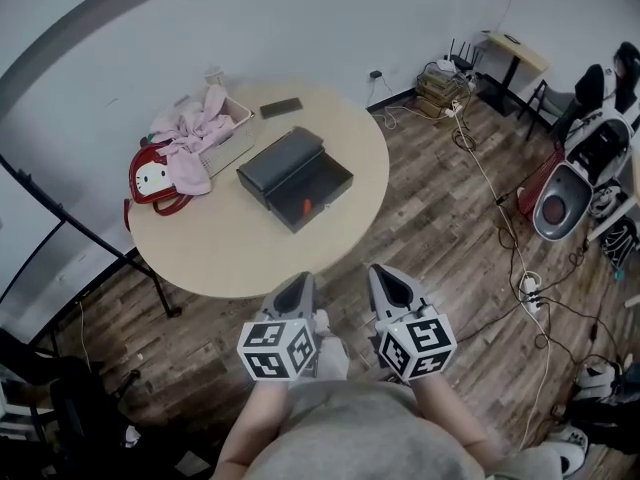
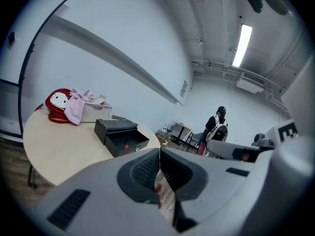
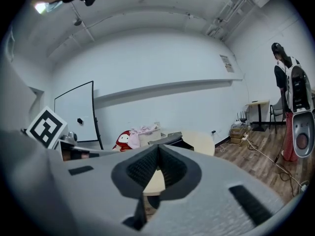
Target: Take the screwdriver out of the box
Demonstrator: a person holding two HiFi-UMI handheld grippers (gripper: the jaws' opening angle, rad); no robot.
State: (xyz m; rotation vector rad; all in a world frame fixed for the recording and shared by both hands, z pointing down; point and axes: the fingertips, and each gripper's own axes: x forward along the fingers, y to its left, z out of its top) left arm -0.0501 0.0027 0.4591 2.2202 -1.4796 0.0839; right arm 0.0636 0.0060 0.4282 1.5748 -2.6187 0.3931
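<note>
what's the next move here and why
Probably move closer and bring the right gripper toward the open box, opening its jaws on the way: it and the left gripper are shut and short of the table, and the screwdriver lies inside the box.

One round table (image 1: pixel 230 258) bears one open black box (image 1: pixel 295 178); inside the box, one red-handled screwdriver (image 1: pixel 306 205); left of the box, one red bag (image 1: pixel 152 180), one pink cloth (image 1: pixel 195 133), one white basket (image 2: pixel 96 113); behind the box, one dark flat slab (image 1: pixel 281 107); nearer than the box, two grippers, the left gripper (image 1: pixel 300 282) and the right gripper (image 1: pixel 386 273)
</note>
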